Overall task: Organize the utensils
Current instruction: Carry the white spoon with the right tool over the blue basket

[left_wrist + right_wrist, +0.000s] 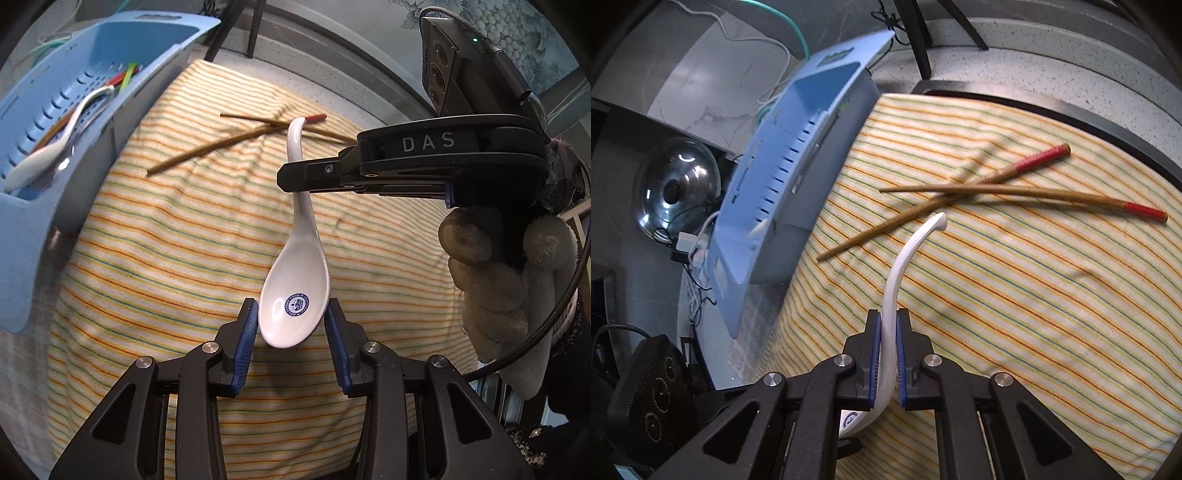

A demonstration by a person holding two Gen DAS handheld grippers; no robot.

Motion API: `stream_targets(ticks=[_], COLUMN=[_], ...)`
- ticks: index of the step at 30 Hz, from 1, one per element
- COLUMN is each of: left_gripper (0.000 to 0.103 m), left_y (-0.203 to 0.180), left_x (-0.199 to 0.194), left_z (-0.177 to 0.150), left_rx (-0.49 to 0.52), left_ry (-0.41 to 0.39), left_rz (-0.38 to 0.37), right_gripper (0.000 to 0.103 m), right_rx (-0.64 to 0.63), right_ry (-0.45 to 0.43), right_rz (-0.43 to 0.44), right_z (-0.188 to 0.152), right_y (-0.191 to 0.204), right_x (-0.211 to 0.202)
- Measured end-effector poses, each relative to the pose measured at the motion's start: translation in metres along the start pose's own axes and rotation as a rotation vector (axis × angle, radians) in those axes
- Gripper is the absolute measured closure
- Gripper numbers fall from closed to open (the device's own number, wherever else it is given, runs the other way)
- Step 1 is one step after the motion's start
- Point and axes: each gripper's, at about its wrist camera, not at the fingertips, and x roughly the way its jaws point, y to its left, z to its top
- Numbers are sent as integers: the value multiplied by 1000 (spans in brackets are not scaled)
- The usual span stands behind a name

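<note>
**White soup spoon gripped at both ends above the striped cloth**

The white ceramic spoon (295, 291) hangs over the striped cloth (166, 258), bowl toward the left wrist camera and handle curving away. Inside the bowl is a round blue stamp; the words "DELICIOUS FOOD" can be read around its ring, while the emblem in its centre is too small to make out.

The left gripper (291, 325) has its blue pads set against either side of the spoon's bowl, partly spread to that width. The right gripper (888, 354) is pressed almost together, pinching the thin handle between its blue ribbed pads; in the left wrist view its black body crosses the handle from the right and carries the letters "DAS". A gloved hand (495, 280) holds it.

Beyond the spoon's handle tip, two brown chopsticks (960, 192) with red-wrapped ends lie crossed on the cloth.

Left of the spoon, a blue slotted basket (122, 74) stands at the cloth's edge. It holds another white spoon (55, 147) and some coloured sticks.

Left of the basket, in the right wrist view, a shiny metal lid (677, 188) and loose cables are visible.
</note>
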Motion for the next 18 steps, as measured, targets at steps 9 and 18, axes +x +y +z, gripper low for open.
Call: stream_targets(ticks=[9, 18], left_gripper=[68, 68], left_y=[17, 53], left_x=[-36, -61], left_z=[21, 63], left_rx=[36, 50], left_ry=[-60, -104], left_rz=[21, 55], right_gripper=[96, 96], right_rx=[-26, -39], right_ry=[-57, -98], right_rz=[26, 44], right_z=[27, 72], right_y=[35, 73], right_x=[-11, -1])
